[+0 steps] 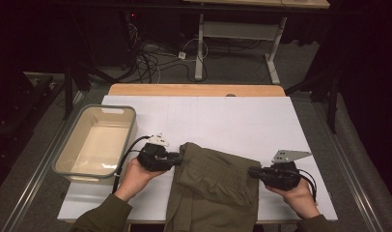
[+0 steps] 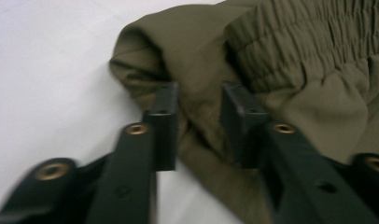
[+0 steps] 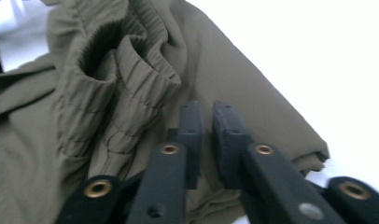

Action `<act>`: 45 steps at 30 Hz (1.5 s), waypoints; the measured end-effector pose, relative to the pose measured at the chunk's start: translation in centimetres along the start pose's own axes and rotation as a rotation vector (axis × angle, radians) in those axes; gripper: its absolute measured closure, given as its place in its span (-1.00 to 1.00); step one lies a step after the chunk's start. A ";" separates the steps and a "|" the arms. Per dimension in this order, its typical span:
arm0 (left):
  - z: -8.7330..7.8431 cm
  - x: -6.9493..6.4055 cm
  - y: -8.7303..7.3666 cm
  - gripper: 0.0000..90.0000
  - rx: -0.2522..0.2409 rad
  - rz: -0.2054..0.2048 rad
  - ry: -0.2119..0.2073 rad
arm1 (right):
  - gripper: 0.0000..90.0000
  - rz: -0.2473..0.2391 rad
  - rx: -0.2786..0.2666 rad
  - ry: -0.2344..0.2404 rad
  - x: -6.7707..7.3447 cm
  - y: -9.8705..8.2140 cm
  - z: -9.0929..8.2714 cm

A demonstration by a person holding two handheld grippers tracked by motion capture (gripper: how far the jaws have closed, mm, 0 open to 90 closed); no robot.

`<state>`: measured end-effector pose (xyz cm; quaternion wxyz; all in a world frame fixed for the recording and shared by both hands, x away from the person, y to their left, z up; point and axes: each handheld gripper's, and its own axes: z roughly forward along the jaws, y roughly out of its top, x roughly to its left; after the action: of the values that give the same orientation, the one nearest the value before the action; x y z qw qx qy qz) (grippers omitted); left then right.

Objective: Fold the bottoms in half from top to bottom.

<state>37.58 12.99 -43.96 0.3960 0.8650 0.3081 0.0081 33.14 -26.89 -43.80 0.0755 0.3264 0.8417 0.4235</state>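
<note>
An olive-green garment (image 1: pixel 213 188) with an elastic waistband lies crumpled at the front middle of the white table cover (image 1: pixel 223 116), and its lower part hangs over the front edge. My left gripper (image 1: pixel 177 157) is at the garment's left edge. In the left gripper view its jaws (image 2: pixel 199 116) are closed on a bunched fold of the cloth (image 2: pixel 295 70). My right gripper (image 1: pixel 252 171) is at the garment's right edge. In the right gripper view its jaws (image 3: pixel 207 126) stand almost together, pinching a thin layer of the fabric (image 3: pixel 85 116) near the gathered waistband.
An empty beige plastic bin (image 1: pixel 118 110) stands on the left side of the table, just beyond my left hand. Bare white surface stretches behind and to the right of the garment. Cables and a desk frame lie on the floor past the far edge.
</note>
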 end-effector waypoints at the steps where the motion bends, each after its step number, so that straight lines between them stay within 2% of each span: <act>1: 0.4 -0.1 0.3 0.70 0.009 0.009 -0.012 | 0.93 0.006 0.005 -0.002 0.0 0.0 0.4; 4: 1.6 -0.6 0.9 0.93 0.034 0.031 -0.026 | 1.00 0.014 0.025 -0.005 0.1 -0.2 1.1; 7: 2.7 -1.0 1.2 0.94 0.073 0.053 -0.027 | 1.00 0.015 0.052 -0.004 0.3 -0.4 1.8; 10: 3.1 -1.1 0.9 0.93 0.095 0.059 -0.050 | 1.00 0.001 0.079 0.018 0.7 -0.7 2.5; 15: 2.6 -1.4 0.3 0.92 0.089 0.066 -0.093 | 1.00 -0.036 0.088 0.062 1.4 -0.9 2.8; 23: 1.4 -2.0 -1.1 0.92 0.088 0.071 -0.135 | 1.00 -0.079 0.062 0.114 2.2 -1.1 2.5; 34: 0.4 -3.3 -2.5 0.92 0.122 0.113 -0.200 | 1.00 -0.117 0.043 0.166 3.6 -1.0 2.0; 38: -0.2 -3.7 -3.4 0.92 0.125 0.113 -0.222 | 1.00 -0.146 0.041 0.190 4.3 -1.1 1.9; 45: -0.6 -4.3 -4.8 0.92 0.165 0.118 -0.247 | 1.00 -0.189 0.059 0.233 5.7 -1.1 2.0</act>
<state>31.40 13.40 -45.85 0.3572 0.9056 0.2055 -0.1003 29.02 -22.51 -45.06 0.0071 0.1963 0.8839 0.4245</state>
